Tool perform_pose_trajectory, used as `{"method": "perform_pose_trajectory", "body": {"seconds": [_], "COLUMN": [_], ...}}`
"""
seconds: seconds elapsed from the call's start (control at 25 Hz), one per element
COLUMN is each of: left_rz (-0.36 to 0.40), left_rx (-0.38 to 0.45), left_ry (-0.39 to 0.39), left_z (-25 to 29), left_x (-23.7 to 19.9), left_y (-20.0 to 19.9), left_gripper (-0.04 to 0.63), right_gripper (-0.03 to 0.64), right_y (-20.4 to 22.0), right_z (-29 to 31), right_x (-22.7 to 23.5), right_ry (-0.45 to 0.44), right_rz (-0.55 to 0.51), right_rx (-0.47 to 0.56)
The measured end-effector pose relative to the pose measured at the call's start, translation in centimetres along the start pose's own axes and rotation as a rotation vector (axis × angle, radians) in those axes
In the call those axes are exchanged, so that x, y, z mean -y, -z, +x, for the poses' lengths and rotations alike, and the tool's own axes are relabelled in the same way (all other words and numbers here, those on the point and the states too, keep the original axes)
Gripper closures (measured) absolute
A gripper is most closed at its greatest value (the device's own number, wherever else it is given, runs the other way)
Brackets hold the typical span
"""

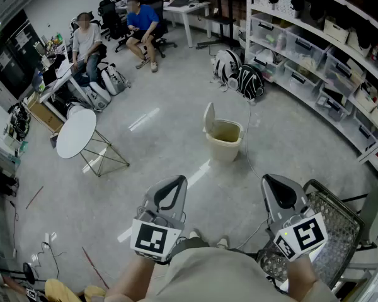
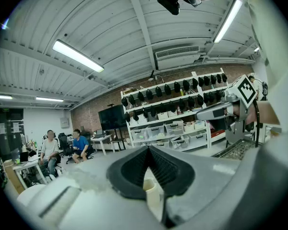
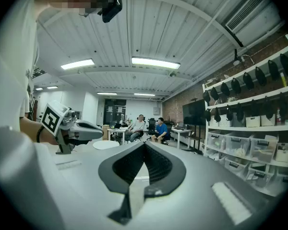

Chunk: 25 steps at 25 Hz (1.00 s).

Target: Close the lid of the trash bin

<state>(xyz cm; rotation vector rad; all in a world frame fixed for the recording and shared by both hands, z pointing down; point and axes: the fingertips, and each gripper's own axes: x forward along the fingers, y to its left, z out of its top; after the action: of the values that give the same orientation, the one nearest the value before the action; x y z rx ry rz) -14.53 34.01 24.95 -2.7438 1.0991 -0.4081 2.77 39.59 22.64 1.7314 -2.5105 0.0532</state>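
The beige trash bin [image 1: 224, 139] stands on the grey floor ahead of me, its lid [image 1: 208, 118] tipped up at the bin's left rear edge and the inside showing. My left gripper [image 1: 171, 192] and right gripper [image 1: 278, 191] are held side by side near my body, well short of the bin, and both are shut on nothing. In the left gripper view the jaws [image 2: 149, 150] meet at their tips, and a sliver of the bin [image 2: 149, 191] shows below them. The right gripper view shows its jaws [image 3: 144, 145] closed too.
A round white table [image 1: 75, 133] stands to the left. A metal mesh chair [image 1: 332, 226] is close on my right. Backpacks [image 1: 240, 79] lie beyond the bin by the storage shelves [image 1: 327, 61]. Two persons [image 1: 87, 39] sit far off at desks.
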Motion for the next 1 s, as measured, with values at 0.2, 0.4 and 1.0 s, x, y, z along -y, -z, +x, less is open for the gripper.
{"method": "perform_pose_trajectory", "body": {"seconds": [0.2,0.4,1.0], "left_rz": [-0.06,-0.074,-0.057], "left_rx": [-0.009,-0.006,-0.002], "left_ry": [-0.013,-0.023,-0.037], "left_z": [0.4,0.8,4.2], "left_x": [0.4,0.6,-1.4], "left_y": [-0.4,-0.7,0.8], "left_gripper": [0.593,0.592,0.592], "right_gripper": [0.614,0.614,0.614], "right_y": [0.1,0.3,2.7], "right_z": [-0.2,-0.3,3.7], "right_x": [0.9,1.4,3.2], "right_ry": [0.009,0.004,-0.019], "right_rz": [0.027,0.039,0.051], "right_rx": [0.006,0.012,-0.006]}}
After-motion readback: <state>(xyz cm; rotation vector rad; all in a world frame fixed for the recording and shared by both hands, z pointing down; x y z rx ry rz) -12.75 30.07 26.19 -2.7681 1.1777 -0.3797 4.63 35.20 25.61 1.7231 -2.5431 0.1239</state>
